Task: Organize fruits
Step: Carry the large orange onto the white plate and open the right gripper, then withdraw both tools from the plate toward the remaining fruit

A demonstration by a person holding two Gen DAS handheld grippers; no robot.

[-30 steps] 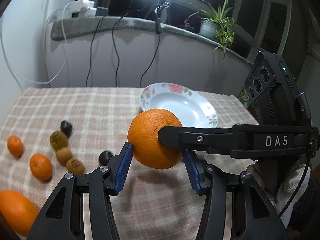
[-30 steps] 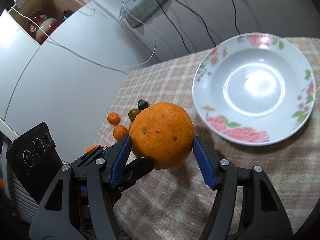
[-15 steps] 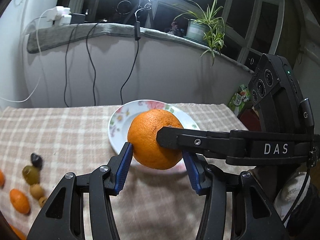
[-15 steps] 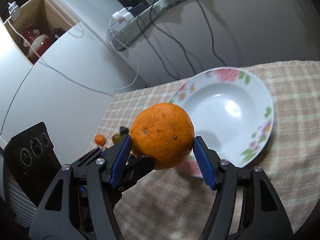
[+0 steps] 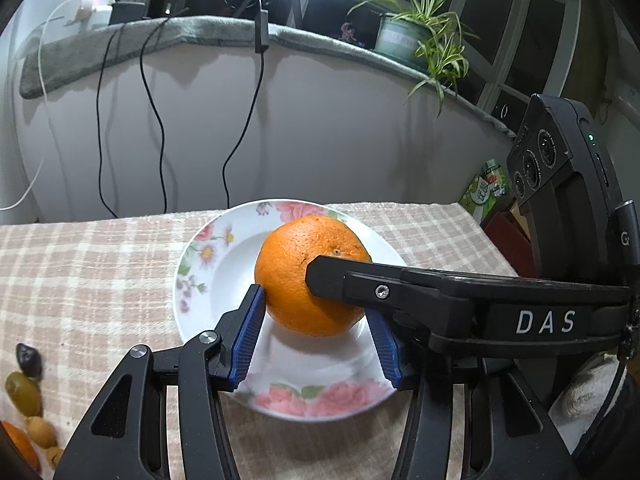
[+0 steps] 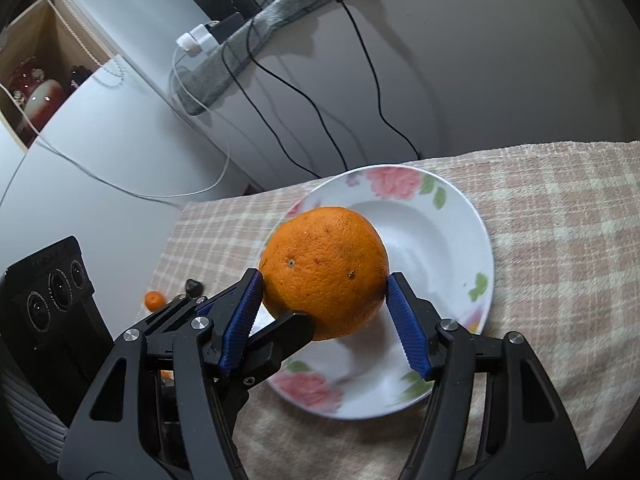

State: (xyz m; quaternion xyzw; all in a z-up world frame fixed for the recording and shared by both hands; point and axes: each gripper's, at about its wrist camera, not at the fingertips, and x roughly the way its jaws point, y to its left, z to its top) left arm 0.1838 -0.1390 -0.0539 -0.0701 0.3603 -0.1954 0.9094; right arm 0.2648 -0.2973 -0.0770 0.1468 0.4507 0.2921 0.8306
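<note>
Above the plate [image 5: 192,280] both claws, left claw [image 5: 316,334] and right claw [image 6: 326,320], clamp one orange [image 5: 310,276]; small fruits [image 5: 22,394] near counter's left edge remain unsorted.

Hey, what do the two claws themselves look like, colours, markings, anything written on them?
Both are black plastic. The left claw and right claw each have two fingers with ribbed blue pads and silver screws at the joints. White letters "DAS" mark the right one's side. A black box with three round lenses and a small green light sits on it.
</note>
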